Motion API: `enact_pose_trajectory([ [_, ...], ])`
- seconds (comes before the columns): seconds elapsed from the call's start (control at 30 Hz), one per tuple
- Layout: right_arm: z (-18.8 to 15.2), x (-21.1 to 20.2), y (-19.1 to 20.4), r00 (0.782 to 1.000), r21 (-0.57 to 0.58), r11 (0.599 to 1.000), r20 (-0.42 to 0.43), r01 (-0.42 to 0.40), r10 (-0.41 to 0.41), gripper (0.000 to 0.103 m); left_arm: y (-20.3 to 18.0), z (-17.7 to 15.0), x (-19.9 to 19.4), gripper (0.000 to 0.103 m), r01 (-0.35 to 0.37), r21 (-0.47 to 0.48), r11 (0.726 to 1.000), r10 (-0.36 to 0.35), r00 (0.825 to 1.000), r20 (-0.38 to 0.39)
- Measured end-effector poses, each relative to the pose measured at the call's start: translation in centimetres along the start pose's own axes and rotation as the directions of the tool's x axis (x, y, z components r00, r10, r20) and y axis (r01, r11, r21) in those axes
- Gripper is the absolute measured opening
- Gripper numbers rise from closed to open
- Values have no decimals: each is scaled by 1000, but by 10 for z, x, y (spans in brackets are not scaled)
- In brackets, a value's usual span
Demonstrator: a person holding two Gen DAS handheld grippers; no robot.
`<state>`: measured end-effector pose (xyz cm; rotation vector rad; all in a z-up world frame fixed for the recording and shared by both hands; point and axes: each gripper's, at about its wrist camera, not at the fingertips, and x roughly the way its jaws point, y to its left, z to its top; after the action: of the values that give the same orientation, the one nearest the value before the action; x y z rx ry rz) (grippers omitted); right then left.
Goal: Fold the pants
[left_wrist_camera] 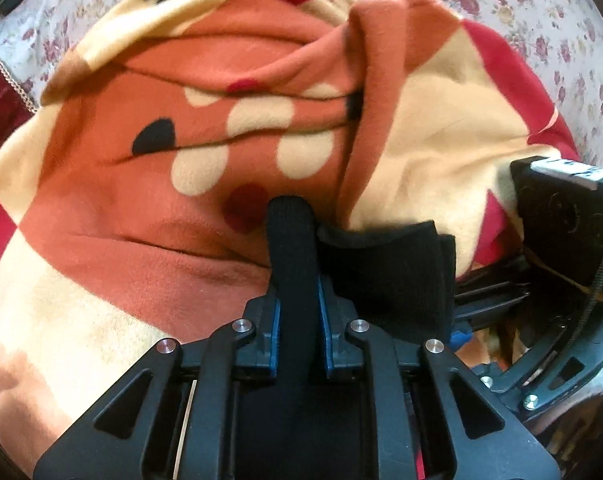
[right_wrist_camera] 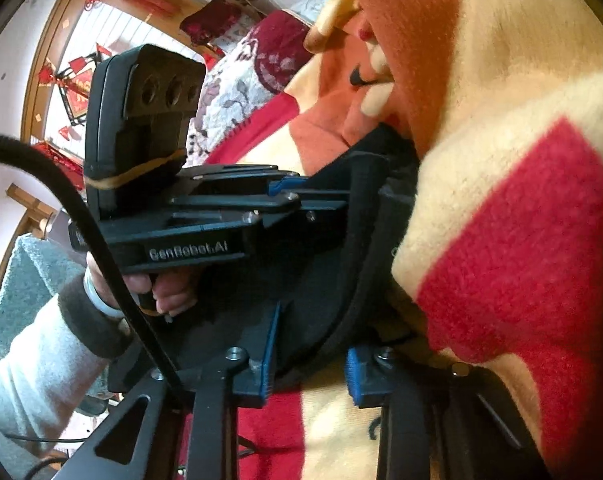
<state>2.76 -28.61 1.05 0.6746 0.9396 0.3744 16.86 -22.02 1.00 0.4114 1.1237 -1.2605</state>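
On the patterned blanket (left_wrist_camera: 113, 208): black pants (left_wrist_camera: 385, 264), soft, limp, light; left gripper (left_wrist_camera: 291, 216) and right gripper (right_wrist_camera: 309, 364) both pinching folded edge.

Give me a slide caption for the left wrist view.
Left gripper shut on a fold of black pants lying on a patterned orange blanket.

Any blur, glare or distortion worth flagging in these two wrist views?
Left wrist view: strong fisheye bending, dark corners, the patterned blanket slightly smeared toward the top; the left hand-held gripper is sharp. Right wrist view: the window is blown out, and the near blanket is soft.
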Motion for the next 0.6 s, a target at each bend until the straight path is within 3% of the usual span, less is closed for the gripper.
enact_pose_trajectory([
  [0.1, 4, -11, 19, 999, -104, 994, 32, 22, -19, 21, 3, -3, -19, 14, -16, -8, 1000, 16, 999, 31],
  [0.37, 13, -29, 56, 996, -251, 968, 81, 0, 21, 20, -6, -9, -89, 13, -41, -58, 997, 50, 985, 163],
  [0.6, 9, -26, 133, 997, -511, 859, 29, -42, 67, 18, -9, -67, -168, 11, -35, -179, 983, 93, 939, 331],
])
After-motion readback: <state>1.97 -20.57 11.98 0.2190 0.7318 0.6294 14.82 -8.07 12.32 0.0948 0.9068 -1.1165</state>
